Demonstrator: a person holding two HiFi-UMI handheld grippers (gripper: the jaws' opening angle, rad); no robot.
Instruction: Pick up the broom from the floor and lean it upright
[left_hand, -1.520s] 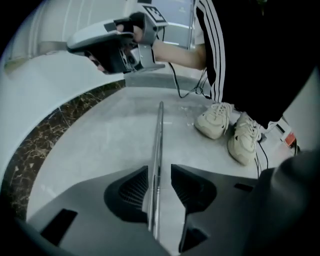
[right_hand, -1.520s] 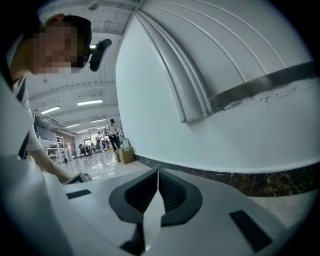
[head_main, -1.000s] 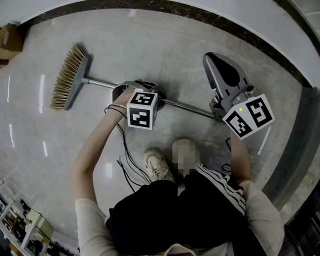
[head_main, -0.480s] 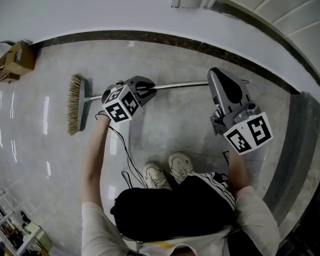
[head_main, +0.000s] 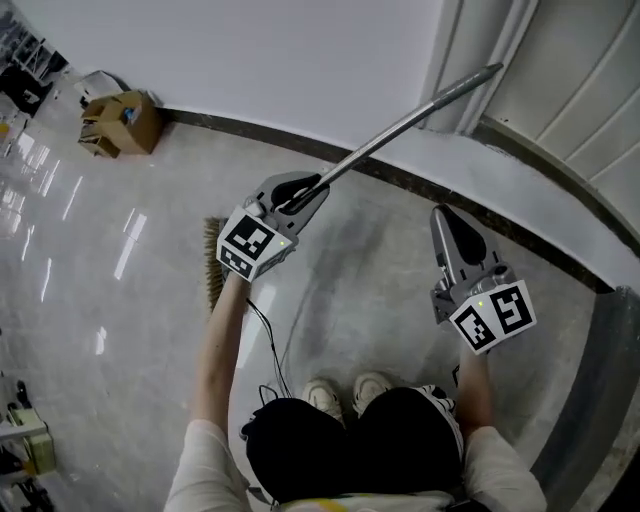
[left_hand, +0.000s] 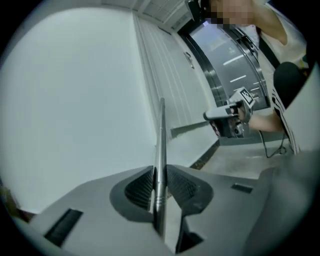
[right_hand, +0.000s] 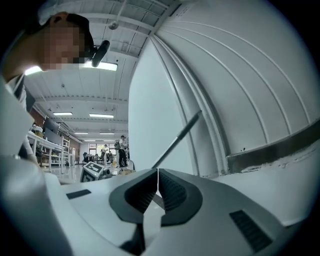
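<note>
The broom's metal handle (head_main: 400, 125) slants from my left gripper (head_main: 306, 190) up to the right, and its tip is in front of the white wall corner. Its bristle head (head_main: 212, 272) is low by the floor, partly hidden behind the left gripper's marker cube. The left gripper (left_hand: 160, 171) is shut on the handle (left_hand: 161, 145), which runs straight out between the ribbed pads. My right gripper (head_main: 443, 215) is to the right, apart from the broom, shut with nothing in it. In the right gripper view its jaws (right_hand: 157, 172) meet, with the handle (right_hand: 177, 137) slanting beyond them.
A white wall with a dark skirting (head_main: 400, 178) runs across the back, and ribbed white panels (head_main: 570, 100) stand at the right. A cardboard box (head_main: 120, 122) sits at the far left by the wall. My shoes (head_main: 345, 393) and a hanging cable (head_main: 265, 340) are below.
The left gripper has risen with the handle, swinging it from lying along the floor to slanting up toward the wall. The right gripper rose a little, still shut and empty.
</note>
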